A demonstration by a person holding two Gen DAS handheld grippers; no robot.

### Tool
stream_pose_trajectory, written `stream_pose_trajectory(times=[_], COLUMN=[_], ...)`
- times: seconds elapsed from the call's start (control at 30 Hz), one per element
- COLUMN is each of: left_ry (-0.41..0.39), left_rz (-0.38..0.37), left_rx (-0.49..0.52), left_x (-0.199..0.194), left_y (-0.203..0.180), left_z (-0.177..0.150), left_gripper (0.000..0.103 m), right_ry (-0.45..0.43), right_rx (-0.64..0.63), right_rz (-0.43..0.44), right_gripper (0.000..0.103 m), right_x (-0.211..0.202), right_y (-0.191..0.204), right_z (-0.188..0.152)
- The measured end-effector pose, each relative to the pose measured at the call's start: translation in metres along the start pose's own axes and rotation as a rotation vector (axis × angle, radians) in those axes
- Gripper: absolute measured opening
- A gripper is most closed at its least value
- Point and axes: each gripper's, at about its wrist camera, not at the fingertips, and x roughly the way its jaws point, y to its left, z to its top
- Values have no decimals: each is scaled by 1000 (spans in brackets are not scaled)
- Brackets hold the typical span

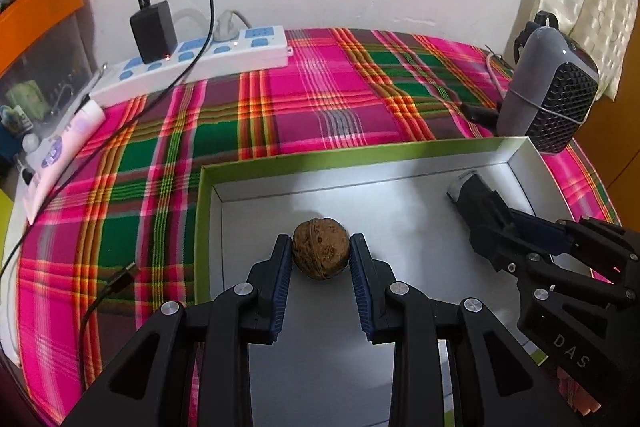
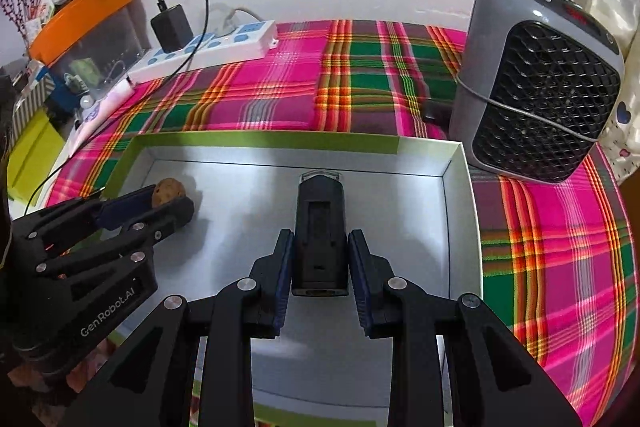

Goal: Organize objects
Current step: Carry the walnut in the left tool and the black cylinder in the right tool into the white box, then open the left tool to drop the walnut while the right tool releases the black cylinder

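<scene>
A brown walnut (image 1: 320,253) sits between the pads of my left gripper (image 1: 320,247), which is shut on it just above the white floor of a shallow green-rimmed box (image 1: 344,155). In the right wrist view the walnut (image 2: 168,191) shows at the box's left. My right gripper (image 2: 320,247) is shut on a black oblong device (image 2: 320,227) with a clear front end, held over the box's (image 2: 264,139) right half. From the left wrist view the device (image 1: 476,203) and the right gripper (image 1: 516,231) show at the right.
The box lies on a pink and green plaid cloth (image 1: 312,99). A white power strip (image 1: 192,63) with a black charger (image 1: 154,31) and cable lies at the back left. A grey fan heater (image 2: 540,83) stands beside the box's far right corner. A loose cable plug (image 1: 120,279) lies left of the box.
</scene>
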Motion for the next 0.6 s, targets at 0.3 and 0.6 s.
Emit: stream_pose_trajectory(times=[0.3, 0.6], left_ry=[6, 10], left_rz=[16, 18], left_rx=[11, 13], left_x=[9, 9], left_y=[-1, 0], left_z=[4, 5], left_gripper=[27, 29], right_ry=[-4, -9], right_rx=[-2, 1], right_rz=[-9, -2], right_gripper=[29, 29], right_x=[4, 4], right_y=[-3, -3], right_z=[3, 3])
